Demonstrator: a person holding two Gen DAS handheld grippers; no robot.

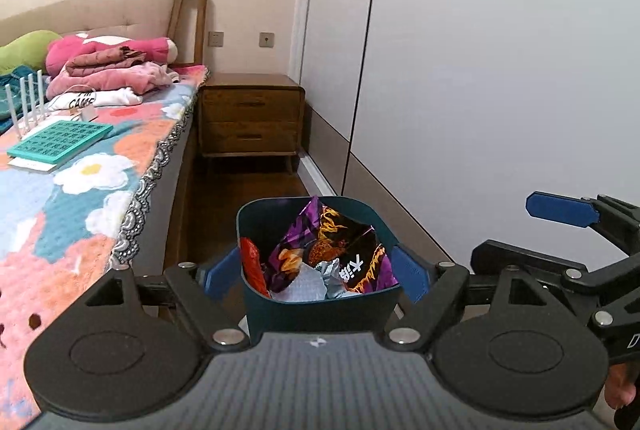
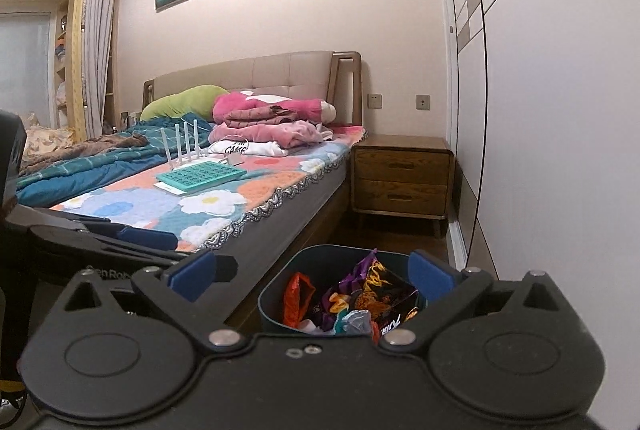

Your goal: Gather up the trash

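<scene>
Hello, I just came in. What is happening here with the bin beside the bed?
A person holds a gripper in each hand over a dark bin on the floor beside the bed. The bin already holds a purple snack bag, a red wrapper and crumpled paper. The left gripper and right gripper are both open, with nothing between the fingers.

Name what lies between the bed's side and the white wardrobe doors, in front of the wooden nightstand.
A dark teal bin stands there on the wood floor, holding a purple snack bag, a red wrapper and crumpled paper. Both wrist views show it.
</scene>
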